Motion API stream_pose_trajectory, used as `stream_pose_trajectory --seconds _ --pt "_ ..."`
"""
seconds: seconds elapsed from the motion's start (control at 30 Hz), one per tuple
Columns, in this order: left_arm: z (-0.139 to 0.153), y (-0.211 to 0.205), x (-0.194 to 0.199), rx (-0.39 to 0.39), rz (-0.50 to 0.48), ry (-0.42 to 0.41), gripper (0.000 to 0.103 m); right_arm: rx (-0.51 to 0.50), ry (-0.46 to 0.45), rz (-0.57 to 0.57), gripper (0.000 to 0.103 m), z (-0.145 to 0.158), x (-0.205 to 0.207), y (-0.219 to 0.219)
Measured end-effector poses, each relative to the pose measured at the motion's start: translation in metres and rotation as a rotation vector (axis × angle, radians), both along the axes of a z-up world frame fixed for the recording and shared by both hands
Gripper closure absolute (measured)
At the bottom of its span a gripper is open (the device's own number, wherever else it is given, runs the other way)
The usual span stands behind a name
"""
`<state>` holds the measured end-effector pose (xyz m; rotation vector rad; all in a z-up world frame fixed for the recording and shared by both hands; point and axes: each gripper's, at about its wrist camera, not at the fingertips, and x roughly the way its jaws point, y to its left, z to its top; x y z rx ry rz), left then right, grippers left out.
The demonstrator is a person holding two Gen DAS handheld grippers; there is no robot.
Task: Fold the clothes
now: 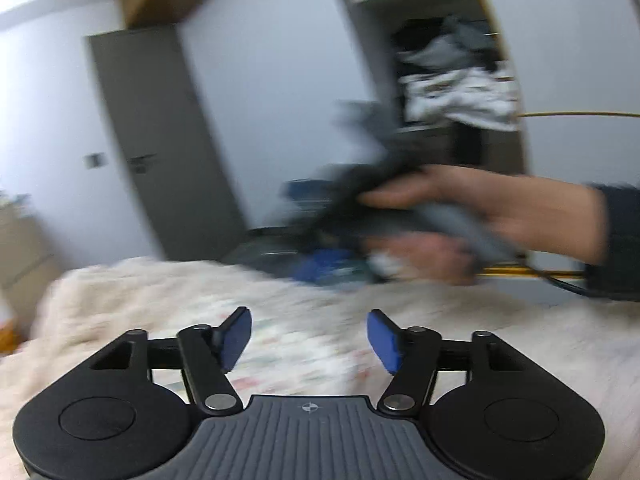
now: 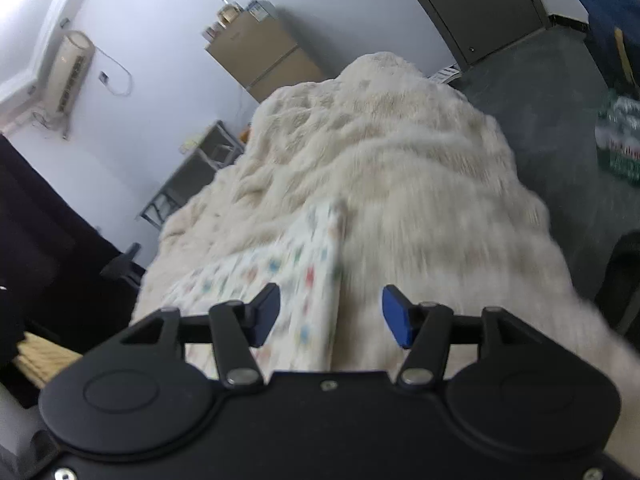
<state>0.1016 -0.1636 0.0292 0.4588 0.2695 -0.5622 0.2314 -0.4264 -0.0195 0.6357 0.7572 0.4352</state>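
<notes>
A white garment with small coloured prints [image 2: 296,264] lies folded with a straight right edge on a fluffy cream blanket [image 2: 400,160]. My right gripper [image 2: 331,300] hovers open just above that edge, with nothing pinched between its blue pads. In the left wrist view my left gripper [image 1: 308,320] also stands open above the same pale printed cloth [image 1: 304,360], which is blurred, and its jaws are empty. To its right, a person's hand [image 1: 480,208] grasps the other gripper's handle; that tool's front is a dark blur.
A grey door [image 1: 160,140] and an open shelf stuffed with clothes [image 1: 452,80] stand beyond the bed. Stacked cardboard boxes [image 2: 264,60], a standing air conditioner [image 2: 70,72] and a metal rack [image 2: 192,172] line the far wall. Dark floor [image 2: 540,92] lies right of the blanket.
</notes>
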Motion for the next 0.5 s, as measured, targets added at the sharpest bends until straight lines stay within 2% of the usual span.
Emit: stream_pose_trajectory --seconds 0.07,0.13,0.17,0.23,0.37,0.43,0.47,0.5 --pt "0.011 0.035 0.002 0.017 0.096 -0.005 0.027 0.057 0.025 0.022 0.042 -0.015 -0.026 -0.001" --pt "0.018 0.08 0.003 -0.01 0.19 0.034 0.026 0.077 0.042 0.046 0.042 -0.026 -0.036 0.003" --pt "0.02 0.095 0.005 -0.033 0.217 0.048 0.023 0.082 0.052 0.056 0.042 -0.031 -0.037 0.005" --pt "0.017 0.131 0.003 -0.11 0.255 0.094 0.016 0.125 0.08 0.097 0.044 -0.043 -0.035 0.014" --pt "0.003 0.211 0.002 -0.29 0.321 0.2 0.014 0.254 0.107 0.134 0.048 -0.058 -0.037 0.023" --pt "-0.008 0.241 0.007 -0.361 0.378 0.23 0.014 0.28 0.103 0.11 0.053 -0.064 -0.038 0.028" --pt "-0.012 0.253 0.009 -0.39 0.402 0.24 0.014 0.292 0.101 0.093 0.068 -0.067 -0.039 0.031" --pt "-0.015 0.257 0.011 -0.409 0.421 0.237 0.015 0.294 0.091 0.072 0.097 -0.068 -0.04 0.032"
